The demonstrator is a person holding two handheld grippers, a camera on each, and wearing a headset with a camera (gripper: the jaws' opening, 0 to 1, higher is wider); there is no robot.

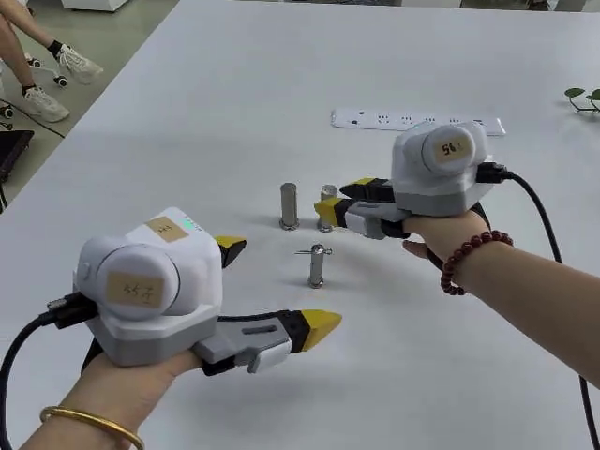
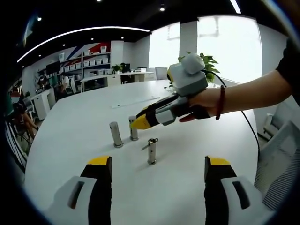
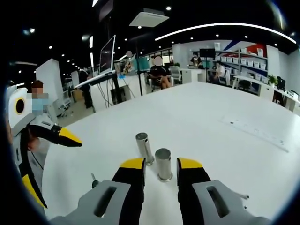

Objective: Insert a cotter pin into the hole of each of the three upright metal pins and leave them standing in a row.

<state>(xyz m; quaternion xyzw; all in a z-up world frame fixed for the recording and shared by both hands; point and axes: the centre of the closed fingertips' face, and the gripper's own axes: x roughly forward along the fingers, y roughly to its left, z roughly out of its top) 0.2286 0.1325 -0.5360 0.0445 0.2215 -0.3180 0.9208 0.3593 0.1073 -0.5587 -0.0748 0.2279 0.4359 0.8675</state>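
Right now the white table [image 1: 187,112] carries three upright metal pins. Two of them stand side by side in a far row. The far-left pin [image 1: 289,206] is bare and stands clear of both grippers, and the far-right pin [image 3: 163,164] is bare too. The near pin [image 1: 317,266] stands apart from that pair, a little closer to the person. A cotter pin [image 1: 307,251] sits crosswise through its top and pokes out to the left.

The right gripper [image 1: 330,212] is held low over the table on the right, its yellow tips at the far-right pin. In the right gripper view its jaws are only narrowly parted and the pin stands at the gap. A sliver of table shows on either side of it, so I cannot say the jaws touch it.

The left gripper [image 1: 277,284] hovers near and left of the pins, with its jaws spread wide over bare table. The left gripper view looks out between them toward the near pin.

A white power strip [image 1: 417,120] lies flat at the far side of the table, well behind the pins. A beaded bracelet [image 1: 473,253] circles the wrist behind the right gripper, and a gold bangle [image 1: 92,424] circles the other wrist. A black cable [image 1: 548,234] trails from the right gripper.
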